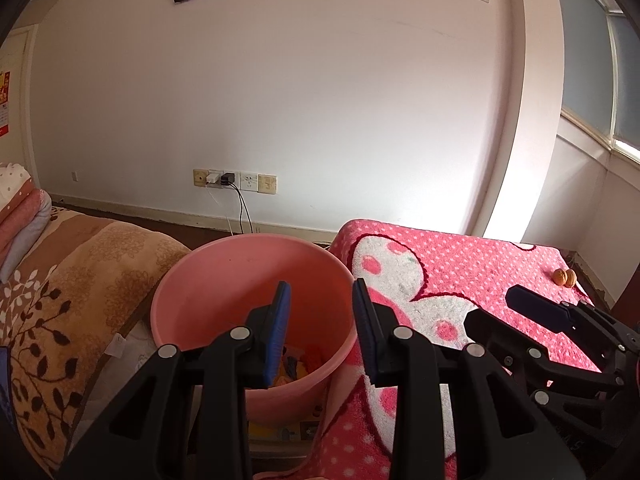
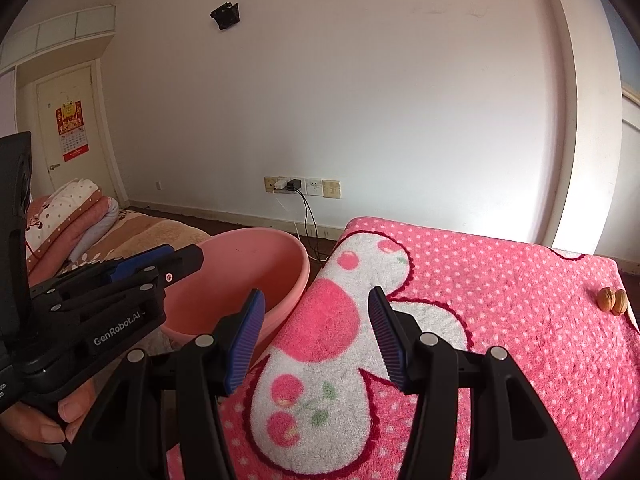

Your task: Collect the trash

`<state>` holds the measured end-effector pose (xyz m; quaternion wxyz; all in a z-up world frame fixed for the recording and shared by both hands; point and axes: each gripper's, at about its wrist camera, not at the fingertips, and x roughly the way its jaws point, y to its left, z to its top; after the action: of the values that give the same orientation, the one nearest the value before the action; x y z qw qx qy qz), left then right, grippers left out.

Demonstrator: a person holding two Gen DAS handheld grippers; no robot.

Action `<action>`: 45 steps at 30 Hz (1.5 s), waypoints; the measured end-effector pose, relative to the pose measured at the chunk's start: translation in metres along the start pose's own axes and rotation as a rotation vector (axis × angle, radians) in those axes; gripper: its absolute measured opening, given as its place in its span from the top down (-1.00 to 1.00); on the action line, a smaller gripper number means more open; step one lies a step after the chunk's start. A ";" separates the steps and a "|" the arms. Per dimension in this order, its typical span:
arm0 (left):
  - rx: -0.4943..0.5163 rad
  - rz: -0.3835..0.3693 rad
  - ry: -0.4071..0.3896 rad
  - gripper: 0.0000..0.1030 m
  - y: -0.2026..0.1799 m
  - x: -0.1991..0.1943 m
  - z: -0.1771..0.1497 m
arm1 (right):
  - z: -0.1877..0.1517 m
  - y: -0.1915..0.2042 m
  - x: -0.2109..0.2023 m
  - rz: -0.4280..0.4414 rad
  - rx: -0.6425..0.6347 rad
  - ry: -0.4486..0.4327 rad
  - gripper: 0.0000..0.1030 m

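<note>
1. We take the walnuts (image 2: 613, 300) for the trash left to collect (a judgement; nothing else loose shows on the pink blanket (image 2: 500, 300)). They sit touching each other, well ahead of our right gripper (image 2: 316, 338) and off to its right, near the blanket's far edge.
2. Our right gripper's jaws stand apart with nothing between them, over the blanket's white patch. Our left gripper (image 1: 320, 330) is parted too and holds nothing.
3. The pink bucket (image 1: 256, 264) sits just ahead of and below our left gripper, with a few colourful scraps (image 1: 302, 362) at its bottom; from our right gripper it lies to the left, close by.
4. What could go wrong: the walnuts are round and hard, so pads closing off-centre may squirt one away, and it could roll off the nearby edge.
5. Grabbing both at once risks dropping one; the plush pile may also snag a fingertip coming in low.
6. On the carry back, our two grippers sit close together (the left one crowds the bucket), so they could bump.
</note>
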<state>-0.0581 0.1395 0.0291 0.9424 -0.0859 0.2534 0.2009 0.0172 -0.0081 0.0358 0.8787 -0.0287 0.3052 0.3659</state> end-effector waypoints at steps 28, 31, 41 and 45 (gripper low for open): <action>0.020 -0.020 0.030 0.38 -0.013 0.008 -0.009 | -0.007 -0.007 -0.008 -0.040 0.005 -0.018 -0.13; 0.019 -0.021 0.033 0.38 -0.013 0.008 -0.009 | -0.007 -0.006 -0.008 -0.043 0.003 -0.019 -0.13; 0.021 -0.014 0.039 0.38 -0.015 0.011 -0.012 | -0.008 -0.007 -0.006 -0.049 0.001 -0.017 -0.13; 0.020 -0.012 0.038 0.38 -0.014 0.011 -0.012 | -0.008 -0.008 -0.005 -0.053 0.005 -0.013 -0.13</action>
<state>-0.0489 0.1276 0.0135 0.9394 -0.0818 0.2725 0.1911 0.0156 -0.0195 0.0303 0.8902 -0.0320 0.2994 0.3419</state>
